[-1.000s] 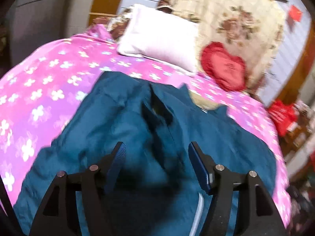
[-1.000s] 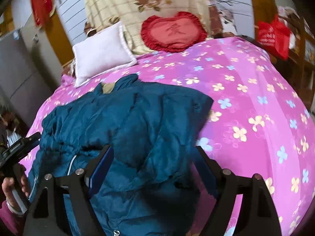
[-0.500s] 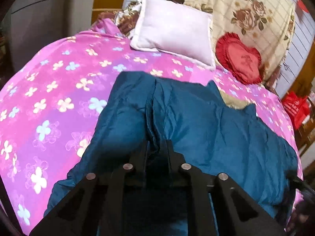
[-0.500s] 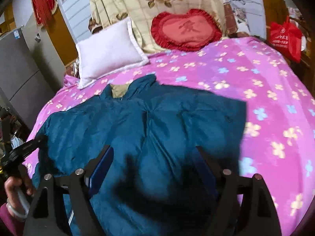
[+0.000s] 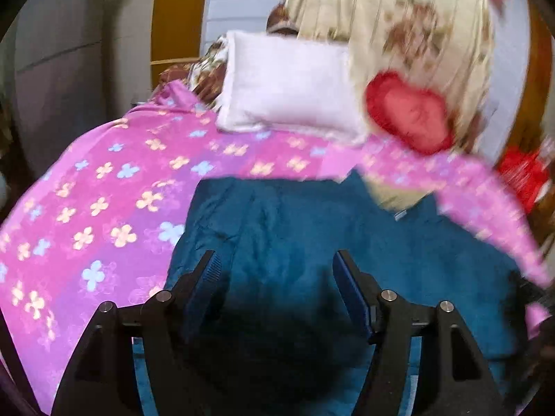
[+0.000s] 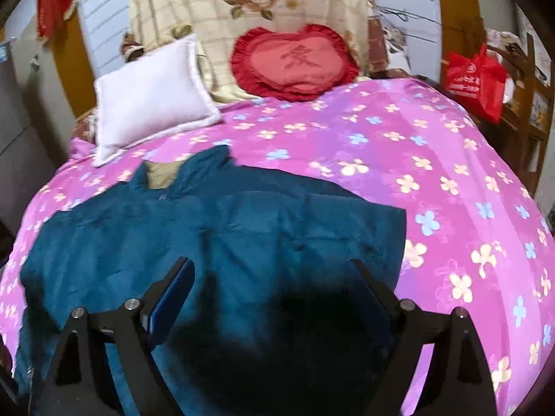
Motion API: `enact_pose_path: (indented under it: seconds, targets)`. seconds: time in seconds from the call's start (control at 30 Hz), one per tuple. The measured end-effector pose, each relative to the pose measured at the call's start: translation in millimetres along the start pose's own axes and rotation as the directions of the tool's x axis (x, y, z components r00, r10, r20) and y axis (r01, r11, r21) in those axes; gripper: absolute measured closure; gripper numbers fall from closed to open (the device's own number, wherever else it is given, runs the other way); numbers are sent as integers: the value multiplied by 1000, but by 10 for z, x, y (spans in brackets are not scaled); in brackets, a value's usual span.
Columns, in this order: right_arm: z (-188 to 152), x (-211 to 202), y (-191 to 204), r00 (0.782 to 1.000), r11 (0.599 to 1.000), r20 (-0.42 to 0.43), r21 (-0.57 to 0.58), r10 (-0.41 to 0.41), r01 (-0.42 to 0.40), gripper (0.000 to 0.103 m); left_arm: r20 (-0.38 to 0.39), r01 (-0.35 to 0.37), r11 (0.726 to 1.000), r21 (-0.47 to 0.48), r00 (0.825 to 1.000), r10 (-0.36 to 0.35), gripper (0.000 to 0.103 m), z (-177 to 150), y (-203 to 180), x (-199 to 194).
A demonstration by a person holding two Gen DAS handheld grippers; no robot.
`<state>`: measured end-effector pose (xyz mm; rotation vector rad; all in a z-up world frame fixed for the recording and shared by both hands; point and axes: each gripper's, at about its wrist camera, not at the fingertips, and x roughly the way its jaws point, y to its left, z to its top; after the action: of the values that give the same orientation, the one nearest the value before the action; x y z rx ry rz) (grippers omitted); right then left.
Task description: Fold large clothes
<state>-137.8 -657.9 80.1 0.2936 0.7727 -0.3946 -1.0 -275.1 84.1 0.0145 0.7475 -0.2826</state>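
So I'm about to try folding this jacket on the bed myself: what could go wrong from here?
Neither the left gripper nor the right gripper holds cloth; the left's jaws just opened, so the teal jacket may have settled unevenly. Its puffy fabric could slip from a shallow pinch. The jacket's left edge lies near the edge of the pink bedspread, so a pull that way might drag it off.

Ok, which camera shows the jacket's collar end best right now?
The right wrist view: the teal jacket lies sharp and nearly whole on the bedspread, tan lining visible at the collar. The left wrist view is motion-blurred, showing the same jacket closer, collar partly smeared.
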Motion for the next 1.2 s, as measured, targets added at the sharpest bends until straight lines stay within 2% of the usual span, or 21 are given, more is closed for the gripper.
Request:
enact_pose_path:
  seconds: [0.07,0.1,0.23,0.37,0.47,0.53,0.6,0.73,0.77,0.87,0.93,1.07,1.13,1.2]
  targets:
    - [30,130,19,1000,999,0,-20,-29,29,12,-52,-74,997,23,996,75,55,-89,0,268]
    - [36,186,43,999,998,3,-36,-45,45,12,-72,-81,996,22,994,83,55,-131,25,369]
    - [43,546,140,996,990,-37,-113,-83,79,8,-96,-69,998,12,993,70,52,-217,65,532]
    - [40,703,89,995,993,-63,-84,-83,77,6,-96,-84,996,39,992,88,52,-257,15,536]
    - [56,548,146,991,992,-78,-68,-113,107,9,-103,-82,996,39,991,86,52,-256,22,549]
    - [47,283,207,998,998,-32,-21,-56,55,9,-104,-81,996,37,991,85,52,-254,33,558]
    - [35,39,353,1000,1000,20,-21,21,-21,9,-101,-86,995,42,991,90,52,-260,19,555]
    - [-30,-29,777,996,987,-4,-136,87,-86,9,-97,-90,995,46,991,94,52,-272,9,553]
    - [-72,20,858,996,983,-16,-162,85,-86,9,-97,-89,995,47,991,93,51,-270,12,557]
    - [-276,333,1075,997,970,-82,-242,2,-22,8,-95,-90,995,51,991,95,50,-275,8,558]
    - [-358,449,1091,997,969,-79,-246,-26,6,8,-96,-93,994,55,990,98,50,-275,5,566]
    - [-307,378,1003,992,973,-126,-225,15,-43,10,-98,-96,994,59,990,102,50,-276,-3,578]
    - [-282,204,891,994,976,-101,-210,31,-51,10,-99,-96,994,59,990,102,50,-275,-4,580]
    - [-265,-25,684,999,983,-31,-179,37,-42,10,-100,-100,993,63,989,106,50,-276,-11,584]
